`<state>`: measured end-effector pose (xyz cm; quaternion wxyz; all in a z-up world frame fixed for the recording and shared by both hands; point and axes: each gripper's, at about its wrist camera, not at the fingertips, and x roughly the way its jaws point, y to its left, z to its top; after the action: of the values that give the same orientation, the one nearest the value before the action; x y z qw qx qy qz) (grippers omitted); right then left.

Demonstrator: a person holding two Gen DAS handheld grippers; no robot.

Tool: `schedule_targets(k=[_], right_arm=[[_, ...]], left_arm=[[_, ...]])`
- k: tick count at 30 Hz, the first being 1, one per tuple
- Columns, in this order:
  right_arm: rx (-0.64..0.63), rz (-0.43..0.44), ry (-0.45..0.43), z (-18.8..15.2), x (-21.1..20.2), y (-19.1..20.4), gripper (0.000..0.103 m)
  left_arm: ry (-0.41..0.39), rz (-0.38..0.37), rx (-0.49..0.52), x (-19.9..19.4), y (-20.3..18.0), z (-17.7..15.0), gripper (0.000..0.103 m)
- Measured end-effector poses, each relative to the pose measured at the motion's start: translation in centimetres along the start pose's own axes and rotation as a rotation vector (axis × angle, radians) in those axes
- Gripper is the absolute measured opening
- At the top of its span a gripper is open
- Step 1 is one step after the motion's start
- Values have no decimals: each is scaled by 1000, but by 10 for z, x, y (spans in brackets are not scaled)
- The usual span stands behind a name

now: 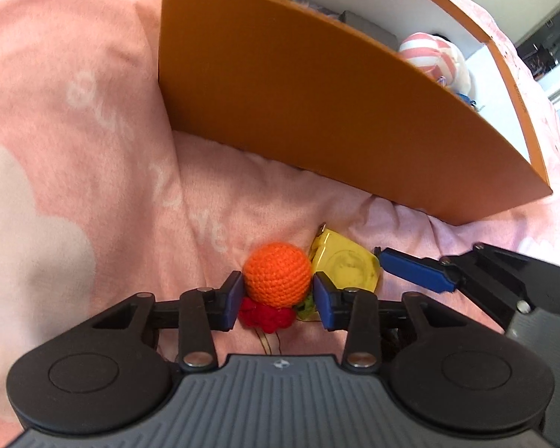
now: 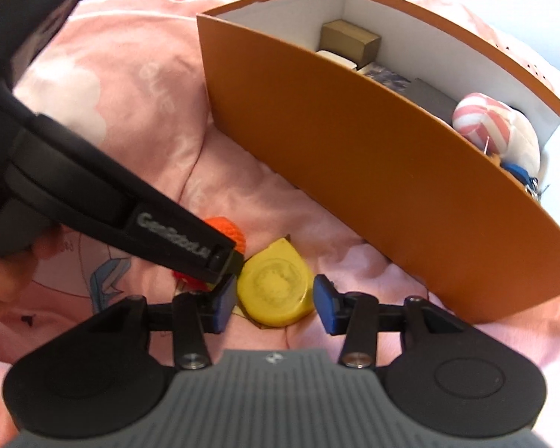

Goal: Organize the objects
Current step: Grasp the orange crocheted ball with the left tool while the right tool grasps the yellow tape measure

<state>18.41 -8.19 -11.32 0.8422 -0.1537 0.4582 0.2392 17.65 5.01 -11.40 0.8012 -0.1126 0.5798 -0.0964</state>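
The left gripper (image 1: 276,296) has its two blue pads on either side of the orange yarn ball (image 1: 278,274). The pads sit right against the ball's sides, so I judge it is pinching the ball, though only lightly. A red yarn bit (image 1: 267,315) and a green bit (image 1: 306,306) hang just under the ball, near the pads.

The right gripper (image 2: 270,300) has its fingers spread around the yellow tape measure (image 2: 276,291). The left pad is just beside the yellow case. The right pad stands a little apart from it, so nothing is squeezed yet.

Both things lie close together on the pink blanket (image 1: 74,149), touching or almost touching. The ball is on the left and the tape measure on the right. The two grippers are very near each other, and the left one's black arm crosses in front of the right one's view.

Farther away stands the big orange box (image 2: 354,156), open at the top. Inside it I see a brown block (image 2: 349,43) at the far left end and a pink striped soft toy (image 2: 483,121) at the right end, so the box looks like the place to put things.

To do this step well, the left hand should squeeze the ball at its middle, not the dangling red bit. It should lift straight up, so it does not bump the other gripper. The right pads should close on the flat sides of the tape measure. Both must rise over the tall near wall of the box.
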Motion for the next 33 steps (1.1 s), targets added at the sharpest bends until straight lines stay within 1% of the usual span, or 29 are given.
schedule_targets(k=[2, 4, 6, 7, 8, 11, 14, 18, 26, 33], right_arm=[[-8, 9, 9, 2, 2, -1, 48], [-34, 12, 11, 4, 3, 0, 48], [-67, 12, 11, 6, 5, 1, 51], [-82, 11, 14, 8, 7, 1, 54], [-103, 12, 18, 9, 8, 2, 54], [-160, 22, 30, 13, 12, 1, 55], [-188, 59, 58, 15, 17, -1, 55], [-168, 92, 91, 17, 25, -6, 55], [-152, 85, 110, 13, 36, -2, 57], [-93, 88, 113, 12, 36, -6, 55]], left_arm=[[-23, 34, 43, -8, -5, 0, 45], [-39, 52, 71, -15, -7, 0, 45], [-46, 76, 86, -19, -6, 1, 45], [-46, 89, 91, -21, -5, 2, 45], [-43, 96, 93, -22, -3, 2, 45], [-38, 96, 86, -24, 0, 2, 45], [-37, 96, 88, -24, 0, 2, 45], [-28, 90, 75, -24, 4, 3, 45], [-21, 82, 64, -22, 4, 4, 45], [-18, 81, 61, -23, 5, 5, 45]])
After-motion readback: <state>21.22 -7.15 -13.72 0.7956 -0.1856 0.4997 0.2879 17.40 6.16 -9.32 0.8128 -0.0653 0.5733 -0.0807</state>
